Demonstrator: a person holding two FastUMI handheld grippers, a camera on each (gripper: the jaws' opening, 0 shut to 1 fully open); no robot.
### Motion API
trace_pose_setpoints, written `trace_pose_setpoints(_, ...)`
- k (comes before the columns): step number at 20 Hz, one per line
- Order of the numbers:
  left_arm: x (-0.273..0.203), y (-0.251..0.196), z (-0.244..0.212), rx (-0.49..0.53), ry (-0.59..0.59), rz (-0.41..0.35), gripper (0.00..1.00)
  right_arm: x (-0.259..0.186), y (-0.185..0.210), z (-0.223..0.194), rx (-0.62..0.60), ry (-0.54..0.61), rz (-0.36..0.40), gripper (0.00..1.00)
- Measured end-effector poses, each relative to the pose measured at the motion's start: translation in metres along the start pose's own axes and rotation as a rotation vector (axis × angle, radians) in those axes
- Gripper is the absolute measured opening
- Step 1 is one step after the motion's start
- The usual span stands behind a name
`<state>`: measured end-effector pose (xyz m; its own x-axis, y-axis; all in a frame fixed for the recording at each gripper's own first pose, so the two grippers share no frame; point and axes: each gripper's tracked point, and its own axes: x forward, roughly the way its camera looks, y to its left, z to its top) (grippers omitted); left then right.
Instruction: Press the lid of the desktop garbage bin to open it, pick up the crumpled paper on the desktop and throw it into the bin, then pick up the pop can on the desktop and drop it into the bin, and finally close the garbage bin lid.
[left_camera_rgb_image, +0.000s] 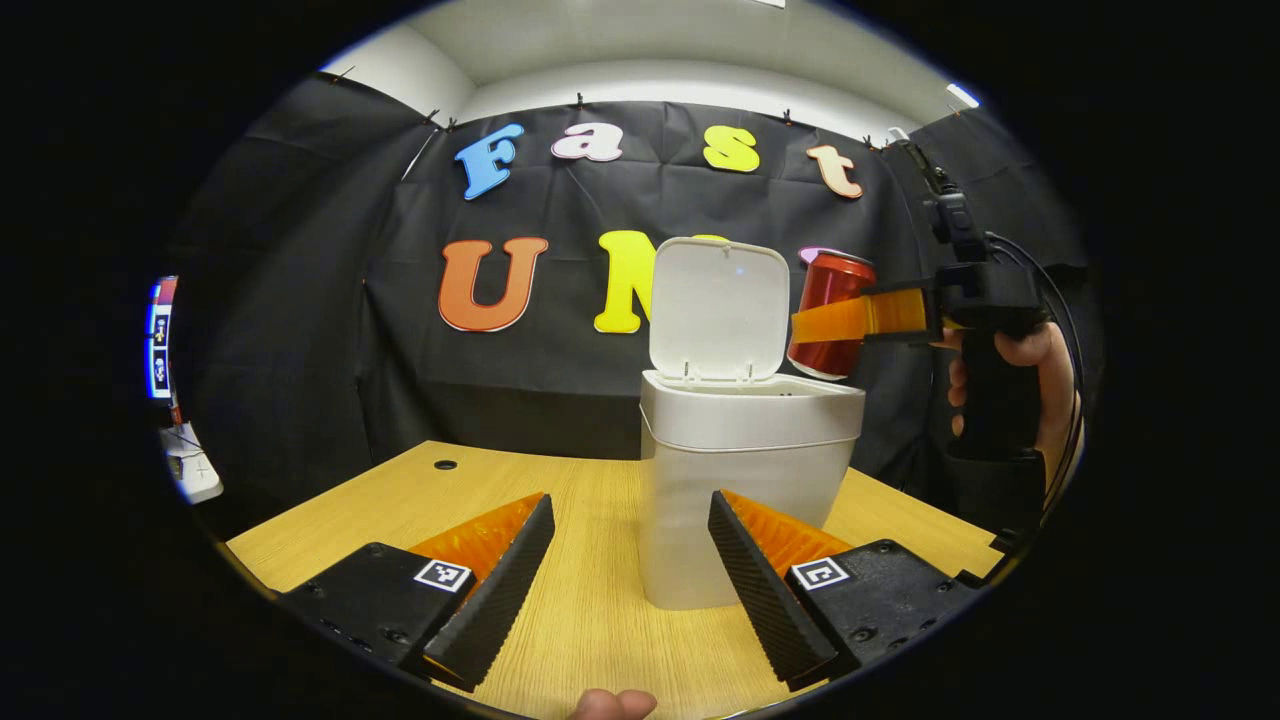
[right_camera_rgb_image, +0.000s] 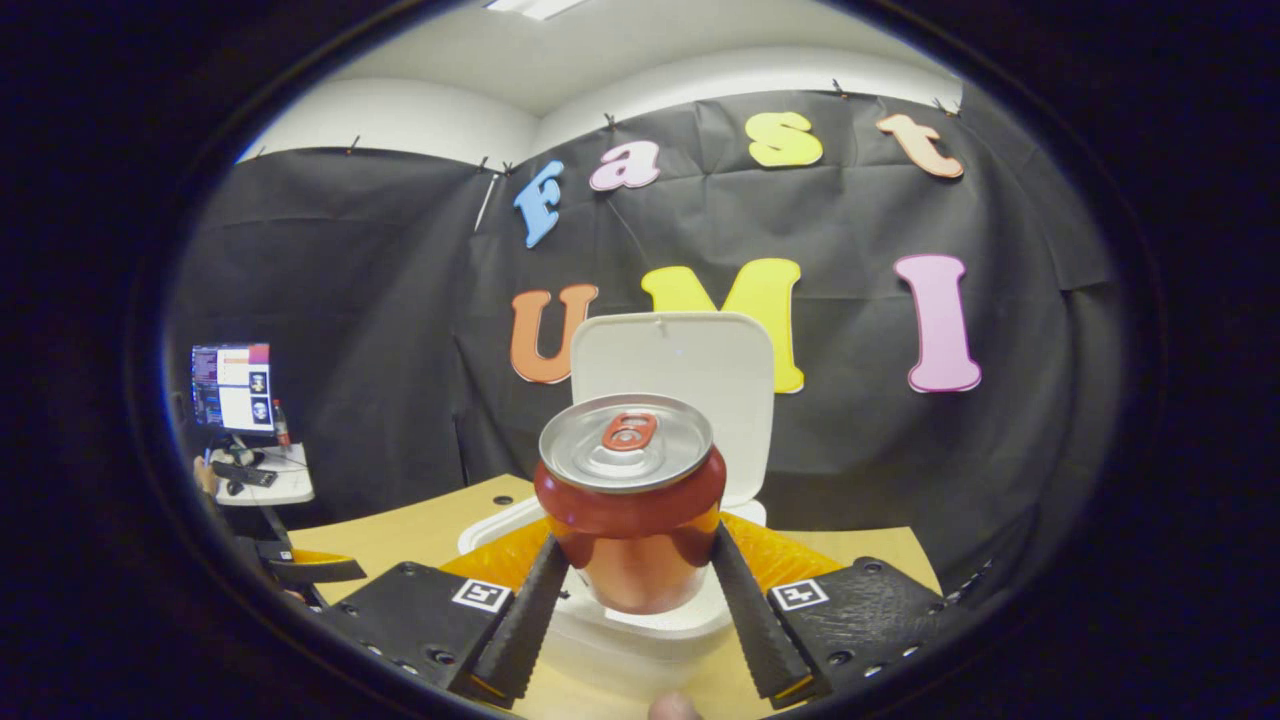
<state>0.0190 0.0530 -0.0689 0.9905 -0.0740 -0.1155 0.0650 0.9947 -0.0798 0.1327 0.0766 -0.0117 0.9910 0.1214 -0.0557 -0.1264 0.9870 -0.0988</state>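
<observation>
Above the open bin (left_camera_rgb_image: 745, 470), the pop can (left_camera_rgb_image: 830, 312) hangs upright, clear of the rim and just beside the raised lid (left_camera_rgb_image: 718, 308). Right tool (right_camera_rgb_image: 640, 590) clamps the can (right_camera_rgb_image: 630, 500) at mid-body, both fingers (right_camera_rgb_image: 525, 615) pressing its sides, silver top and pull tab facing up. Right gripper view: bin opening (right_camera_rgb_image: 640, 625) sits directly under the can, lid (right_camera_rgb_image: 690, 370) standing vertical behind it. Left gripper view: same tool (left_camera_rgb_image: 835, 320) reaches in from the side, a hand (left_camera_rgb_image: 1040, 385) wrapped on its grip. Bin is white, standing on the wooden table (left_camera_rgb_image: 590, 610), lid hinged up at the rear. Left tool (left_camera_rgb_image: 632, 575) sits low over the table in front of the bin, fingers spread wide, nothing between them. A monitor (right_camera_rgb_image: 232, 387) on a small side stand glows off to one side, well apart from the table (right_camera_rgb_image: 420, 530).
</observation>
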Motion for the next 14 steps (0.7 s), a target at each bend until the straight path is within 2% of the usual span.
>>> trace_pose_setpoints(9, 0.0, 0.005, 0.008, -0.007, -0.019, -0.001, 1.0, 0.03, -0.017, 0.006, -0.01, 0.049, -0.056, 0.79)
trace_pose_setpoints(14, -0.004, 0.006, 0.013, -0.014, -0.035, 0.002, 1.0, 0.037, -0.02, -0.014, 0.016, 0.118, -0.075, 0.79)
